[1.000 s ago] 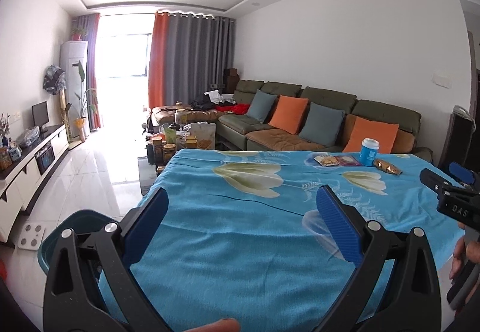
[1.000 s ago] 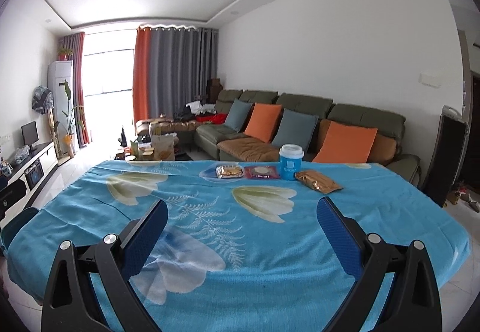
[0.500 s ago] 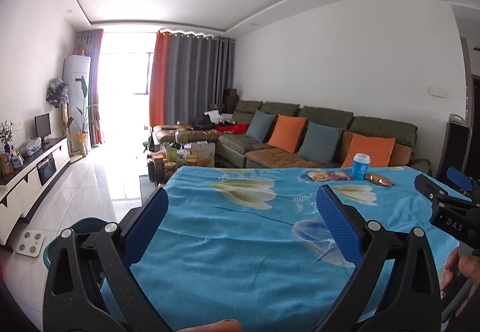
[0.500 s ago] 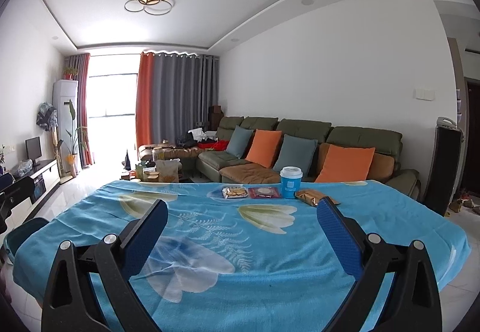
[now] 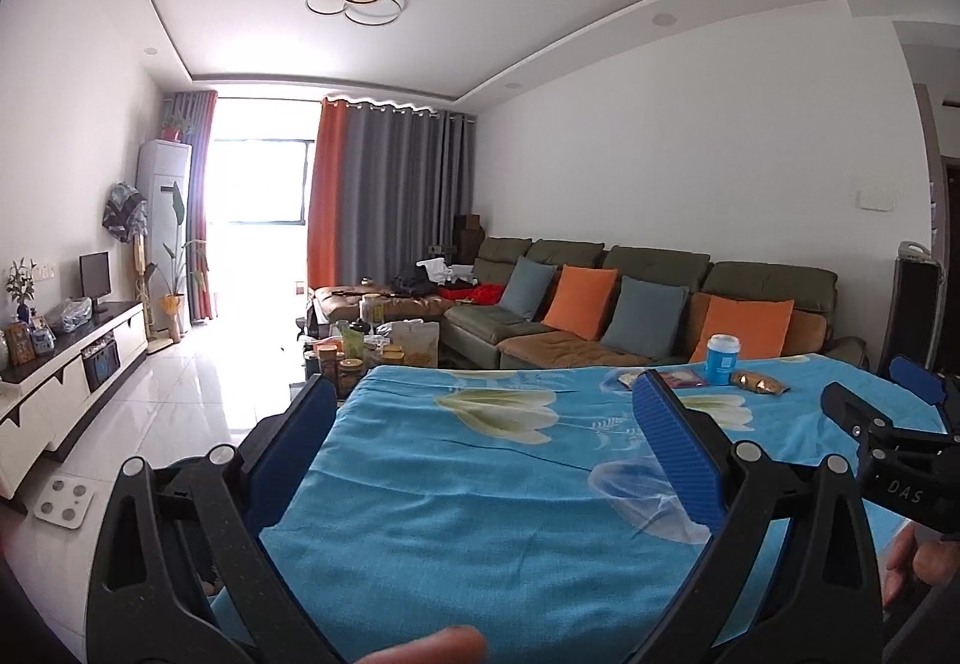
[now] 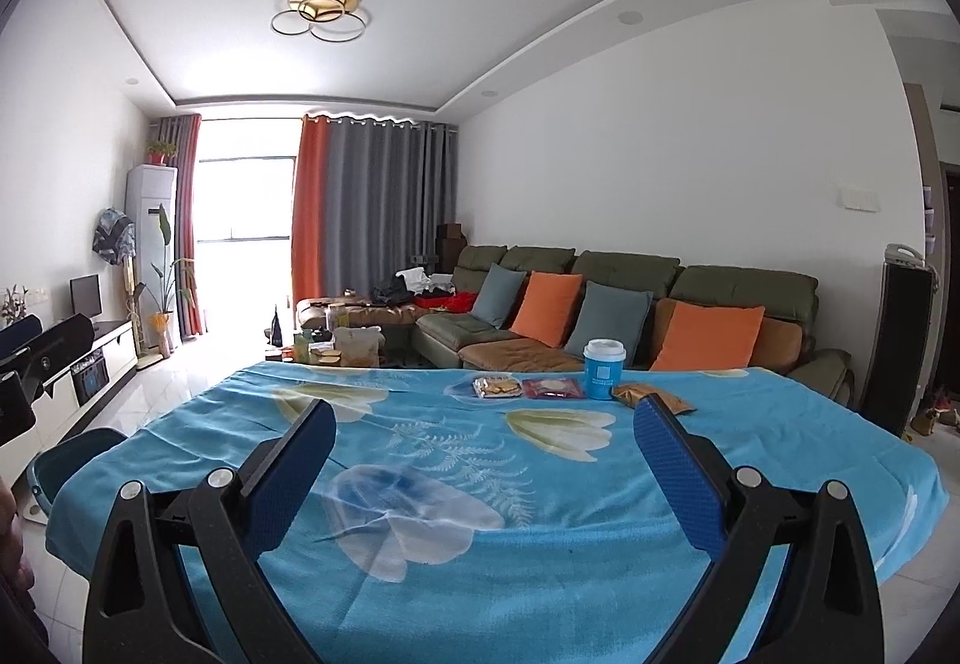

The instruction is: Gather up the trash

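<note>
Both tools, left tool and right tool, gape wide and empty; approach step, next reaching far across the surface to the cup and wrappers.

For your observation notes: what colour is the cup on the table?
The cup is blue with a white lid, clearest in the right wrist view.

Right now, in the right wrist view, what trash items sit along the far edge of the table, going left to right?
Clear packet of biscuits → red wrapper → blue paper cup → golden-brown snack bag.
</note>
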